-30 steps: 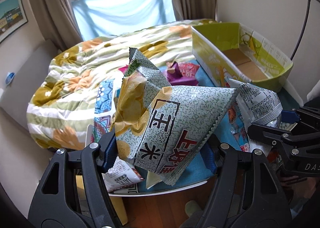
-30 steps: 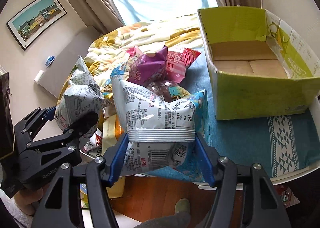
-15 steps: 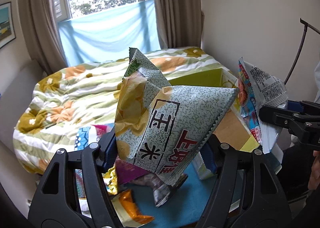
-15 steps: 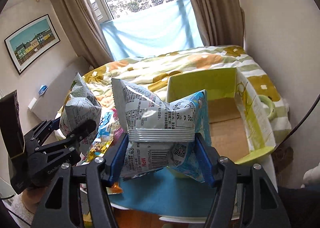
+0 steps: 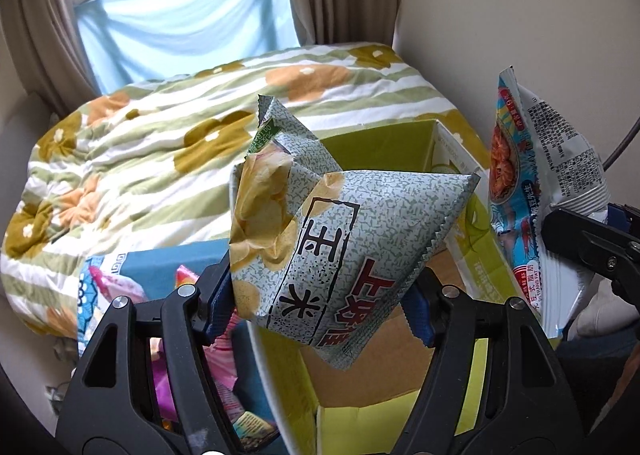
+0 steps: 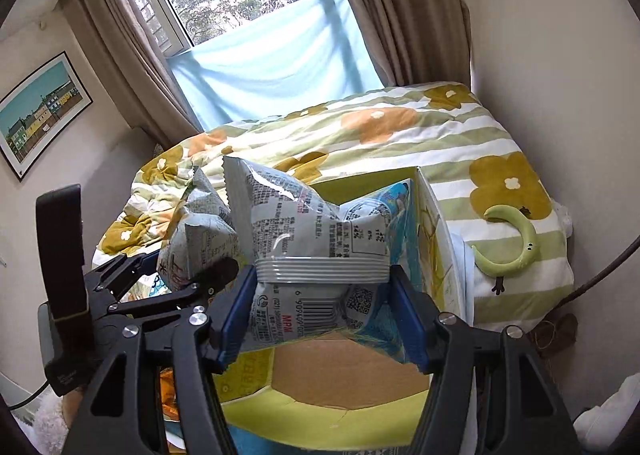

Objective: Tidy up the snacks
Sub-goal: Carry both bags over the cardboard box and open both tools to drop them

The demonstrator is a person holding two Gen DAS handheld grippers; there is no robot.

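My left gripper (image 5: 318, 305) is shut on a green speckled chip bag (image 5: 340, 239) with yellow chips printed on it, held above the green cardboard box (image 5: 472, 255). My right gripper (image 6: 322, 313) is shut on a silver-and-blue snack bag (image 6: 316, 239), also over the box (image 6: 328, 415), whose brown floor shows under it. In the left wrist view the silver-and-blue bag (image 5: 536, 175) and the right gripper sit at the right edge. In the right wrist view the green bag (image 6: 198, 231) and the left gripper appear at the left.
More snack packets (image 5: 184, 339) lie on a blue cloth (image 5: 168, 259) left of the box. A flowered quilt (image 5: 160, 151) covers the bed behind. A green crescent toy (image 6: 516, 247) rests on the quilt. Wall and curtains stand close at the right.
Both grippers carried their bags rightward from over the snack pile to above the green box. The box now fills the lower part of both views.
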